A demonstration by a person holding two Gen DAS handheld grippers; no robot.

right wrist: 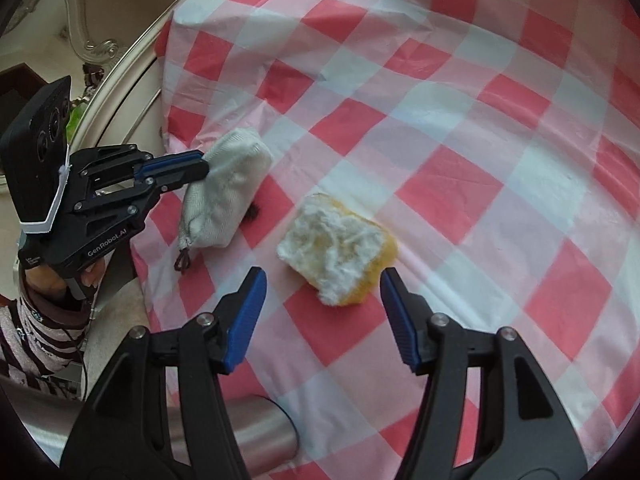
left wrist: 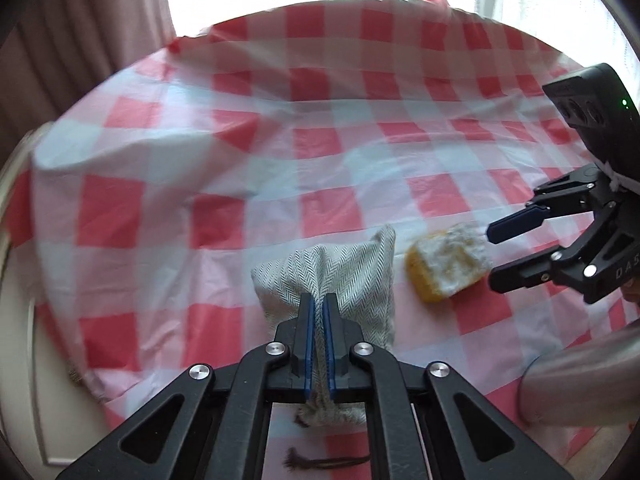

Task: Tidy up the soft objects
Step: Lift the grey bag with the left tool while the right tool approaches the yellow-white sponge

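Observation:
A grey herringbone drawstring pouch [left wrist: 352, 272] rests on the checked cloth, and my left gripper [left wrist: 319, 304] is shut on a pinched fold of its fabric. In the right wrist view the same pouch [right wrist: 232, 188] stands tilted with the left gripper [right wrist: 206, 164] clamped at its top left. Its brown cord [right wrist: 182, 260] trails toward the table's edge. Just right of the pouch lies a yellow sponge with a white fluffy top [left wrist: 448, 260]. My right gripper [right wrist: 322, 276] stands open, with the near end of the sponge [right wrist: 340, 244] between its blue pads [right wrist: 246, 312] and no contact.
A red-and-white checked tablecloth [right wrist: 480, 120] covers the table, wrinkled at its left edge. A metal cylinder [right wrist: 260, 428] sits at the near edge under my right gripper. Cream carved furniture [right wrist: 80, 20] and a person's striped sleeve [right wrist: 36, 340] are at the left. Curtains [left wrist: 80, 40] hang behind.

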